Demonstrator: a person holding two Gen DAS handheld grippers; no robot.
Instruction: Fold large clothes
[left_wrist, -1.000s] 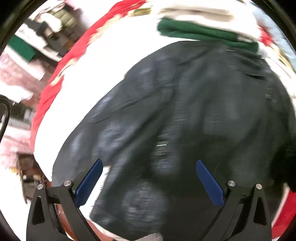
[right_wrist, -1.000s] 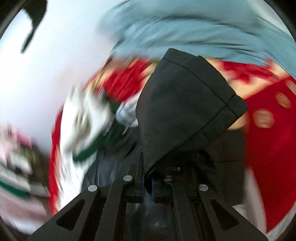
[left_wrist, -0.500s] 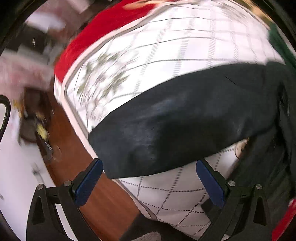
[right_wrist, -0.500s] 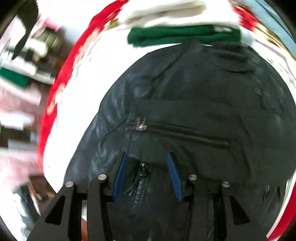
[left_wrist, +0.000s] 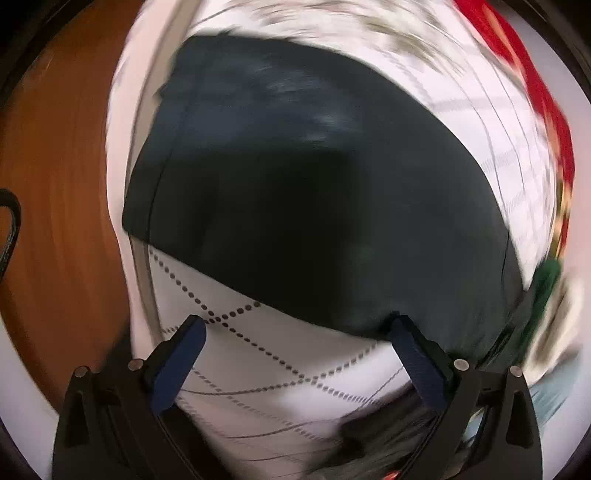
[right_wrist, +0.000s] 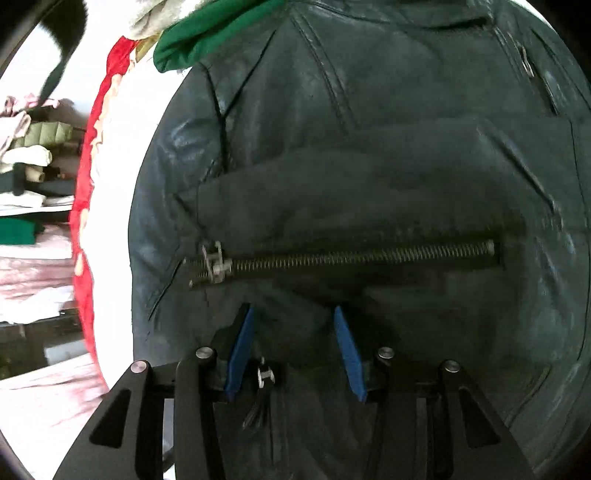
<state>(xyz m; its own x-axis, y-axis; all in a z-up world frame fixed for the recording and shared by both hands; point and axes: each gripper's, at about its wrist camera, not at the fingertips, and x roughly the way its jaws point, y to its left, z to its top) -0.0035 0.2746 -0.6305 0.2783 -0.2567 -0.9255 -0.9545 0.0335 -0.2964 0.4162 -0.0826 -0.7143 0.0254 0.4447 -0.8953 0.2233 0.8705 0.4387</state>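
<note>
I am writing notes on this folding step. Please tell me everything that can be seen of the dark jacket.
The dark jacket looks like black leather, slightly shiny and creased, with stitched seams. A metal zipper runs across a folded-over part, its pull at the left end. It lies flat on a white patterned cloth, beside a green garment. The right gripper, open, is low over it; the left gripper, open, faces its sleeve-like part.

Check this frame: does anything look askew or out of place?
Little stands out. A jacket sleeve reaches past the white cloth edge, over the floor. The zipper looks intact.
</note>
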